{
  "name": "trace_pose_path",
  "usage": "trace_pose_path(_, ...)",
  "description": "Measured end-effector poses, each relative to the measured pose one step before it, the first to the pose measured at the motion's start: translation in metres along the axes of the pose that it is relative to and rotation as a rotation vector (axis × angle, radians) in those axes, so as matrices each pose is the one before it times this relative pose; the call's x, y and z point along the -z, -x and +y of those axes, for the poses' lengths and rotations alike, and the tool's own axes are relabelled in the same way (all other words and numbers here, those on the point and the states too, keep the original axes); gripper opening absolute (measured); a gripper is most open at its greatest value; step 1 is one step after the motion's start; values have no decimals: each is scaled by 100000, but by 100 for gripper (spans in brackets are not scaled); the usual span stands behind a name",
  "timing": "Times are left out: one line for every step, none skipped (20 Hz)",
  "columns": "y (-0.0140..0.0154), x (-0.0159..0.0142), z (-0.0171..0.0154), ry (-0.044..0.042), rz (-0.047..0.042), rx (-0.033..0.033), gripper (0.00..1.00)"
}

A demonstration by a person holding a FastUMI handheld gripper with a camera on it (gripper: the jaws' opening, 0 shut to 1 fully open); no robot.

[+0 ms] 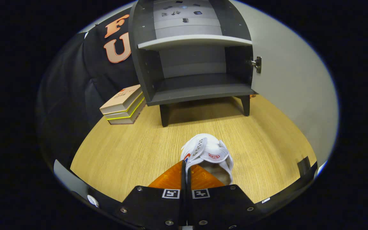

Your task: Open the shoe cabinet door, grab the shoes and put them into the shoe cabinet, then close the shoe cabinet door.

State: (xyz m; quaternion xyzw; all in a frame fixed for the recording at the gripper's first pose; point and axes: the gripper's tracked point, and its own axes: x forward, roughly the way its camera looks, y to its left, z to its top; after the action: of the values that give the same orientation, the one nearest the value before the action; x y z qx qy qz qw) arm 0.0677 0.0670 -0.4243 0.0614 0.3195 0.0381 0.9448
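Pinching the shoe by its near collar edge, gripper has both fingers pressed nearly together w/ only a thin slit between them, the shoe's rim caught in that slit; shoe is white w/ a strap and a small red mark on the tongue, toe pointing away toward the cabinet; it sits over the middle of the table, can't tell if it's lifted or resting; cabinet stands at the table's far edge, door swung open to the right, hinge showing; shelf splits it into upper and lower compartments, both w/o shoes; books stacked at the far left corner, just beside the cabinet's left leg.
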Motion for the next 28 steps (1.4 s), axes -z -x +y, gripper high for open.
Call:
trace_pose_path(999,-1298,122,470,-2696,-517,0)
trace_pose_path(1142,-1421,161,1009,-2606,-748,0)
trace_pose_path(1104,-1732,179,867,-2997,-788,0)
trace_pose_path(1072,-2048,228,967,-3832,-935,0)
trace_pose_path(1211,-2124,46,1730,-3249,-311,0)
trace_pose_path(1084,-2226,-124,1244,-4104,-152,0)
trace_pose_path(876,-2312,126,1263,-2931,-544,0)
trace_pose_path(402,-2116,68,1466,-3630,-269,0)
trace_pose_path(344,-1894,-81,1242,-2793,-488,0)
trace_pose_path(74,-1688,45,923,-2294,-494,0)
trace_pose_path(216,-1363,-76,1472,-1875,-169,0)
trace_pose_path(-123,-1272,-119,1276,-1462,-483,0)
trace_pose_path(-292,-1448,-99,1453,-1509,-391,0)
trace_pose_path(-393,-1111,-193,1256,-611,-287,0)
trace_pose_path(-573,-1035,-114,957,-1017,-537,0)
trace_pose_path(-639,-1075,-142,1090,-1048,-504,0)
trace_pose_path(-770,-944,-53,1053,-1111,-512,0)
trace_pose_path(-830,-953,-158,902,-870,-371,0)
trace_pose_path(-962,-1009,-164,493,-1286,-277,0)
trace_pose_path(-1073,-897,-195,591,-700,-242,0)
trace_pose_path(-1045,-665,-355,938,-185,-198,0)
trace_pose_path(-1263,-950,-265,848,-827,-74,0)
trace_pose_path(-1335,-582,-275,685,-4,-242,0)
trace_pose_path(-1373,-500,-408,1231,285,72,0)
trace_pose_path(-1669,-260,-438,896,371,12,0)
trace_pose_path(-1438,-94,-320,502,1002,0,0)
trace_pose_path(-1761,-157,-440,461,532,60,0)
trace_pose_path(-1605,-73,-280,79,690,58,0)
